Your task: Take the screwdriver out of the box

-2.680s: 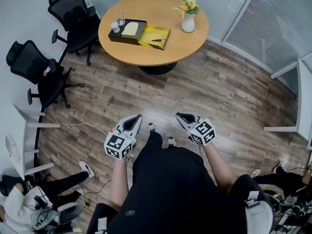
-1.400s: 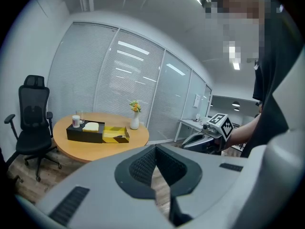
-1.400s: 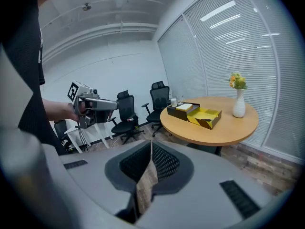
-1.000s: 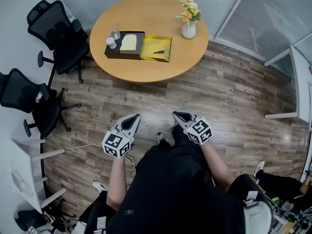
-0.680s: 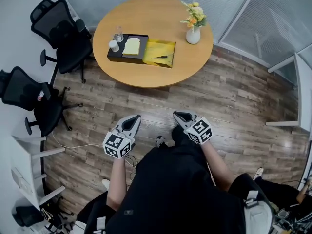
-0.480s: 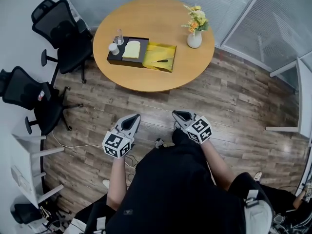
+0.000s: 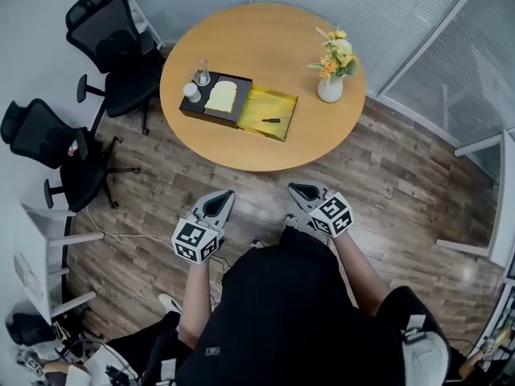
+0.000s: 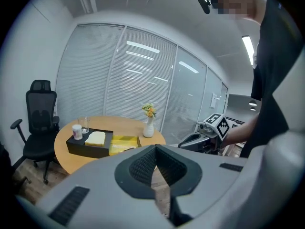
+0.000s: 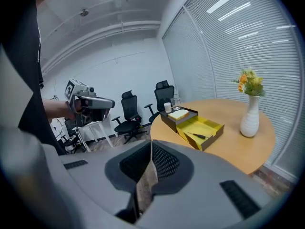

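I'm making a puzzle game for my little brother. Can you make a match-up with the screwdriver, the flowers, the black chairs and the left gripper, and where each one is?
Things:
1. screwdriver
2. flowers
3. black chairs
4. left gripper

Places:
A. in the white vase
B. over the wooden floor, jaws shut
C. in the yellow box
D. on the floor beside the round table

Pairs: 1-C, 2-A, 3-D, 4-B

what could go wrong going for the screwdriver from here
1. The screwdriver is thin and lies flat in the yellow box; the tongs may slip off it or shove the box instead.
2. The vase stands tall to the box's right; a reach by the right tongs might tip it.
3. The left tongs and right look shut; they need opening first.
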Motion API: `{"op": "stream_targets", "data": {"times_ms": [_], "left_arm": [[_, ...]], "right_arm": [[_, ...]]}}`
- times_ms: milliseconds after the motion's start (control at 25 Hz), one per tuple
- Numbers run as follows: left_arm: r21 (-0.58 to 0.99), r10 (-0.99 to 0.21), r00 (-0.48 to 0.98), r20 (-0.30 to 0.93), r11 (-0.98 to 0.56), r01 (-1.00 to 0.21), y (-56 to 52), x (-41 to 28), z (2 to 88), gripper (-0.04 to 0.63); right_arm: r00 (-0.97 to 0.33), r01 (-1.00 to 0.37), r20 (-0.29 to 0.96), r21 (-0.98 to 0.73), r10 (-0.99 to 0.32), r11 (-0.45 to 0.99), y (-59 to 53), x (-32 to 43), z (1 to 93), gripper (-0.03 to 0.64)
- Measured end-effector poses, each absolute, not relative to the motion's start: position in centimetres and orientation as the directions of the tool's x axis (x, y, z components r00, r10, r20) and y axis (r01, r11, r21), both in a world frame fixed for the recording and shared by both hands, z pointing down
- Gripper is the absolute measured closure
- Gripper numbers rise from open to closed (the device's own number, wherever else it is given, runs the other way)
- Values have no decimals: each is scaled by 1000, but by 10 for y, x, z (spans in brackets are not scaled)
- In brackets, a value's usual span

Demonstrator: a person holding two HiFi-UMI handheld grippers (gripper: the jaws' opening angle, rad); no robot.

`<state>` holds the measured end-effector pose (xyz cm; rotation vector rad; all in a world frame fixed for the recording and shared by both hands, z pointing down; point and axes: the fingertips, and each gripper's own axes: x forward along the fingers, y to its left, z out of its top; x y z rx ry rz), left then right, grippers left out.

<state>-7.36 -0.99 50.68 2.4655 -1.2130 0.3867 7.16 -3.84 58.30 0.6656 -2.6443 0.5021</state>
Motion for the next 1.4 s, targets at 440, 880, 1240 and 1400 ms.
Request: {"op": "stream_targets", "data": {"times_ms": [440,880,1240,1400], "left_arm": [[194,-744,525,414,-491,-849,-40,-43,510,589],[233,-730,543,416,-491,-839,-62,-44,525,589],[249,-720,594,359,-539,-805,-126,-74,522,589],[253,-718,608,338,-553,-794,-152,-100,520,589]], "right_arm": [[-854,-431,430,-266,-294,862,-80,97,596,609],[-838,-448,464,-280,-289,849,-95,99,608,609],[-807,-483,499,-251,-315,839,-140,67,605,609],[-794,-499,507,-228,-336,836,-168,44,602,609]]}}
